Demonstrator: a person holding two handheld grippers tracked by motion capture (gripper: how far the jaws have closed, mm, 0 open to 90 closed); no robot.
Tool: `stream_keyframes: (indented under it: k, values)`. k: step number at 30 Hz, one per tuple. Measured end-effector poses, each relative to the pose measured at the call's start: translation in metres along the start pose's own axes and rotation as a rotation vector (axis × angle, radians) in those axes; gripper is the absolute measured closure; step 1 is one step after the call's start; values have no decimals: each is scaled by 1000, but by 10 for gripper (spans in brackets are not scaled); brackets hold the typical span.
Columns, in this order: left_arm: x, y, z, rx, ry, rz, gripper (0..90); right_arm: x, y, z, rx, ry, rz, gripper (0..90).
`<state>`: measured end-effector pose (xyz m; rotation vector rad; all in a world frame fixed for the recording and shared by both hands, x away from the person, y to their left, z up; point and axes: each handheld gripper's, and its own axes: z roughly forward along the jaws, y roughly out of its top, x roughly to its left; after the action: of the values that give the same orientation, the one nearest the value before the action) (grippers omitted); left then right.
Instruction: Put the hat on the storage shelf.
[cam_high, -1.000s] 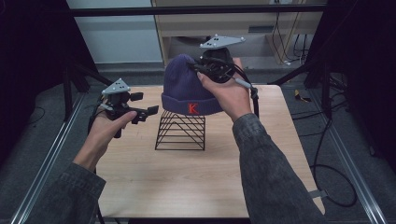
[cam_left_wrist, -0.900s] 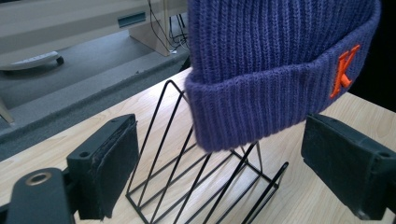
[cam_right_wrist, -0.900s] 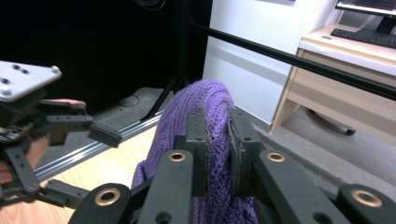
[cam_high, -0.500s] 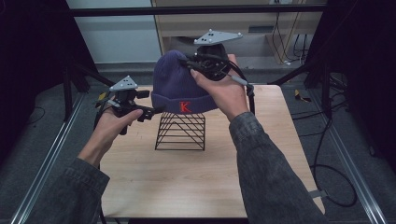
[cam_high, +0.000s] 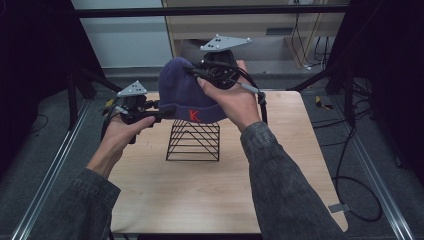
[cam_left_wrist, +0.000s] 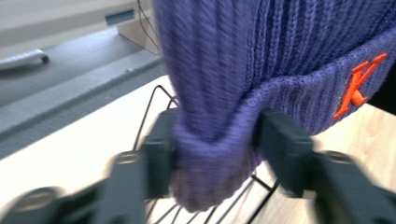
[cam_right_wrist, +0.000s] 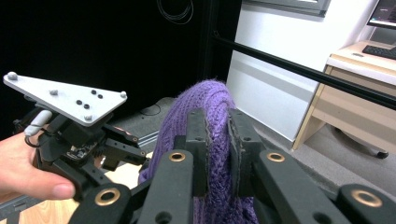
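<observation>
A purple knit beanie (cam_high: 187, 95) with a red K hangs above the black wire rack (cam_high: 193, 140) on the desk (cam_high: 200, 195), apparently just clear of it. The left gripper (cam_high: 161, 114) pinches its folded cuff; the right gripper (cam_high: 197, 74) has its jaws clamped on the crown.

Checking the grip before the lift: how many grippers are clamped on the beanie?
2. The left gripper pinches the folded cuff of the beanie at its left edge, beside the red K. The right gripper pinches the knit up at the crown. The wire stand sits below.
</observation>
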<state>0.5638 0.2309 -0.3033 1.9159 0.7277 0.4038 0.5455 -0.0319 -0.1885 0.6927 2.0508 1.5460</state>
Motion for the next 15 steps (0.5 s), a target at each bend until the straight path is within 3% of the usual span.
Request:
stream_keyframes:
  k: [2, 5, 15]
  values:
    - [0, 0, 0, 2, 11, -4, 638, 0, -1, 0, 2, -1, -3, 805]
    - [-2, 1, -2, 9, 34, 6, 677, -2, -3, 0, 11, -8, -2, 804]
    - [-7, 3, -9, 23, 56, 14, 678, -16, -15, 3, 30, -41, 42, 802]
